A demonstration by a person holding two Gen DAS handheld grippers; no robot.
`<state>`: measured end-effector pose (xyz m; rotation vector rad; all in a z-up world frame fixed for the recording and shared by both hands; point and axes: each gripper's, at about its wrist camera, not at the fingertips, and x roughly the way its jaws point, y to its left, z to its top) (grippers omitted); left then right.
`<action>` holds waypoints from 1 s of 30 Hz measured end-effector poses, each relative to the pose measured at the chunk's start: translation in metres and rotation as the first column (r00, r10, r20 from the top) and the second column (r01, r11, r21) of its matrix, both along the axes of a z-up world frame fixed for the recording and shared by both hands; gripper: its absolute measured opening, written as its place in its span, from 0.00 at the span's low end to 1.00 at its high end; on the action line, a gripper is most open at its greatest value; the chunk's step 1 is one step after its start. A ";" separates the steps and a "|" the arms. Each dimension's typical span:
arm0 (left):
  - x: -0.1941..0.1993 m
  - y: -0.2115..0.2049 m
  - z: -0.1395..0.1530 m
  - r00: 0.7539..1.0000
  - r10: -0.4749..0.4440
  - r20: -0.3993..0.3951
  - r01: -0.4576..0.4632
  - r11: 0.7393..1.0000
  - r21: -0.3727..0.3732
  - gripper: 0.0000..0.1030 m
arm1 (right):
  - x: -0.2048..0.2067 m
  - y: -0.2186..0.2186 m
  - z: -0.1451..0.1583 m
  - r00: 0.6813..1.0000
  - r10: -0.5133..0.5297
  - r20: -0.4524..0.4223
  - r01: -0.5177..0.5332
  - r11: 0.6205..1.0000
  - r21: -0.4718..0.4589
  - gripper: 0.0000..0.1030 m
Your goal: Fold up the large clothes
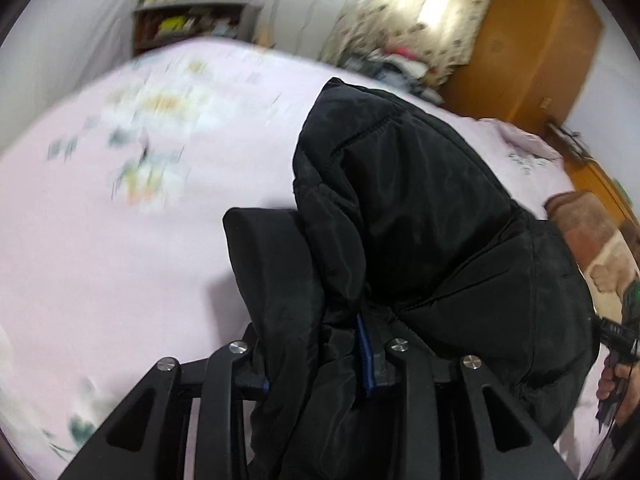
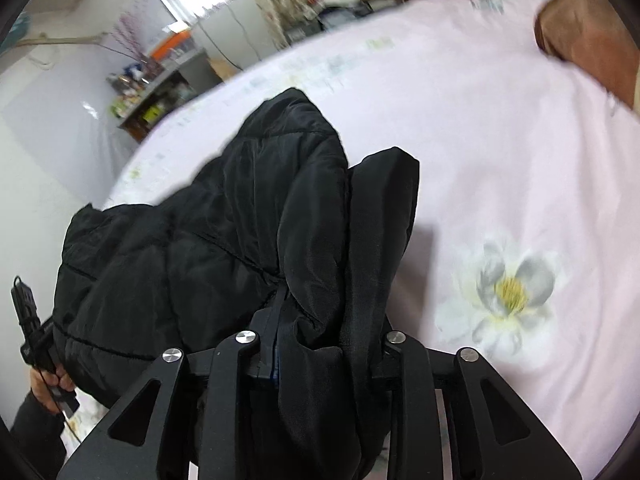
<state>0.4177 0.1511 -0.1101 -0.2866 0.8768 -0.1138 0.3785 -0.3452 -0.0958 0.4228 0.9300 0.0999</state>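
A black padded jacket [image 1: 420,208] hangs bunched over the pink flowered bed sheet [image 1: 100,220]. My left gripper [image 1: 320,364] is shut on a fold of its fabric, which drapes over and hides the fingertips. The same jacket [image 2: 208,248] fills the left of the right wrist view, above the sheet [image 2: 500,140]. My right gripper [image 2: 316,344] is shut on another fold of it, fingers buried in cloth. The other gripper and the hand holding it show at the right edge of the left wrist view [image 1: 618,344] and at the left edge of the right wrist view [image 2: 36,344].
A brown pillow [image 1: 588,232] lies at the bed's right side; it also shows in the right wrist view [image 2: 588,32]. A cluttered shelf [image 1: 192,20] stands beyond the bed by the white wall. An orange wooden wardrobe [image 1: 532,48] and a flowered curtain [image 1: 420,8] are behind.
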 end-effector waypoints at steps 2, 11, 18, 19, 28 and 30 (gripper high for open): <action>-0.006 0.010 -0.014 1.000 0.023 -0.015 -0.023 0.999 -0.035 0.43 | -0.001 -0.007 -0.016 1.000 -0.016 -0.025 0.017 0.999 0.032 0.43; -0.050 0.027 0.034 0.993 0.089 0.077 -0.092 0.995 0.033 0.48 | -0.037 -0.020 0.013 0.997 -0.076 0.031 0.077 0.997 -0.032 0.59; -0.040 -0.026 0.058 0.991 -0.034 0.130 0.014 0.988 0.153 0.51 | -0.056 0.009 0.050 0.989 -0.040 0.144 0.064 0.984 -0.169 0.59; -0.032 -0.035 0.049 0.994 -0.054 0.099 0.035 0.983 0.180 0.52 | -0.053 0.014 0.047 0.991 -0.016 0.130 0.039 0.983 -0.180 0.59; -0.035 -0.052 0.043 0.999 -0.018 0.042 0.008 0.972 0.236 0.52 | -0.052 0.028 0.033 1.000 0.001 0.026 0.005 0.969 -0.247 0.50; -0.051 -0.055 0.054 0.998 -0.021 0.062 0.007 0.973 0.230 0.52 | -0.067 0.032 0.046 0.999 0.004 0.048 0.009 0.967 -0.255 0.50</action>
